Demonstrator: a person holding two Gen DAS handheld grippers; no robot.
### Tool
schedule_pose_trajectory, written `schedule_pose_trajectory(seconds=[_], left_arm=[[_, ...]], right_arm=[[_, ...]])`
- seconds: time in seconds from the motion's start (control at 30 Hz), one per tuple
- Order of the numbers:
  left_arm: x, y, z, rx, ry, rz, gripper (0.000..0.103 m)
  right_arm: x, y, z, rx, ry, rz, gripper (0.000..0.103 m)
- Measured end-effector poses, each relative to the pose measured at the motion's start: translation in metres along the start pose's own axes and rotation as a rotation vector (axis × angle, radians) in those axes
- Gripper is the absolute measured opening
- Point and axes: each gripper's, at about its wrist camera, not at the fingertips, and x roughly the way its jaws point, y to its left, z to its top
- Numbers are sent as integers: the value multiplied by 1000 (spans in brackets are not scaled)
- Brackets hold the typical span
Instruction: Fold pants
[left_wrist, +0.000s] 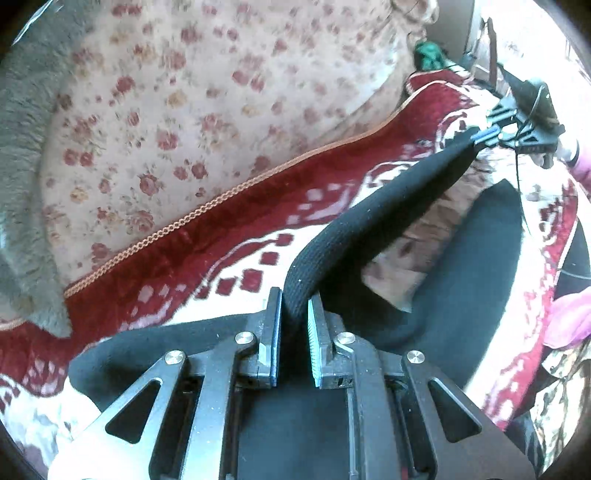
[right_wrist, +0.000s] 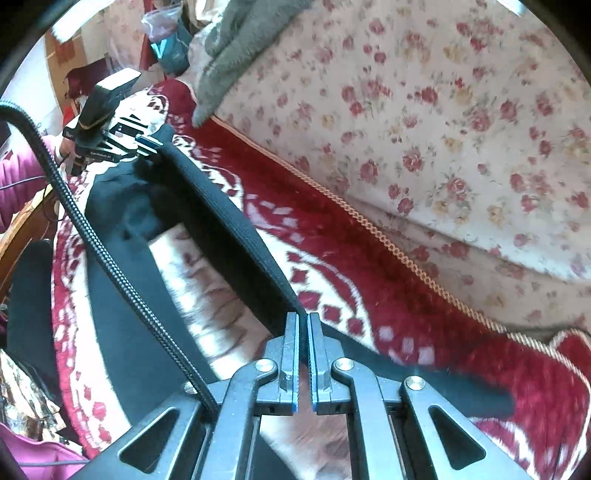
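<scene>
I have the black pants (left_wrist: 388, 218) lifted by their ribbed waistband, stretched in a band between my two grippers above the red patterned rug (left_wrist: 207, 236). My left gripper (left_wrist: 294, 314) has its fingers clamped on one end of the waistband, and my right gripper (right_wrist: 303, 321) pinches the other end, fingers pressed nearly together on the fabric. The rest of the pants hangs down and trails onto the rug below. Just beyond the rug's braided edge lies a floral bedspread (right_wrist: 443, 110), with a grey fluffy blanket (left_wrist: 26, 147) beside it.
</scene>
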Motion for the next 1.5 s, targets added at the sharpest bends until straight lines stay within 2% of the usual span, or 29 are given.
schedule_pose_trajectory(seconds=[0.13, 0.3, 0.47, 0.63, 0.7, 0.8, 0.87, 0.9, 0.93, 0.97, 1.0, 1.17, 1.27, 1.37, 1.43, 1.5], left_arm=[[-21, -30, -32, -3, -22, 19, 12], [-26, -62, -78, -28, 14, 41, 12], [-47, -73, -100, -87, 15, 22, 12], [-51, -62, -120, -275, 52, 76, 12], [-54, -48, -130, -431, 68, 72, 12], [-61, -31, -142, -622, 34, 82, 13], [-64, -24, -147, -729, 7, 68, 13], [-65, -22, -147, -772, -10, 59, 18], [-65, -21, -148, -807, -30, 55, 22], [-64, -21, -148, -844, -47, 60, 35], [-63, -20, -148, -873, -58, 68, 44], [-57, -10, -150, -1006, -75, 166, 44], [-51, -4, -156, -1095, -86, 155, 44], [-44, -1, -157, -1137, -116, 134, 44], [-39, -1, -159, -1190, -111, 155, 44], [-47, -5, -165, -1240, -149, 168, 44]], right_arm=[[-18, 33, -26, 16, -16, 5, 4], [-21, 68, -69, 66, -18, 29, 4], [-22, 89, -102, 131, -37, 54, 4], [-14, 99, -122, 194, -59, 67, 4], [-12, 99, -126, 212, -69, 65, 4], [-13, 102, -131, 220, -92, 16, 5], [-14, 96, -135, 285, -93, 24, 19], [-17, 92, -137, 332, -105, 31, 23], [-21, 90, -140, 362, -121, 40, 25], [-25, 88, -143, 398, -146, 55, 25], [-30, 87, -148, 436, -169, 74, 25], [-45, 77, -168, 639, -249, 168, 25], [-52, 72, -179, 709, -257, 172, 26], [-58, 66, -190, 755, -274, 163, 26], [-61, 59, -198, 806, -290, 154, 26], [-63, 48, -207, 887, -296, 144, 27]])
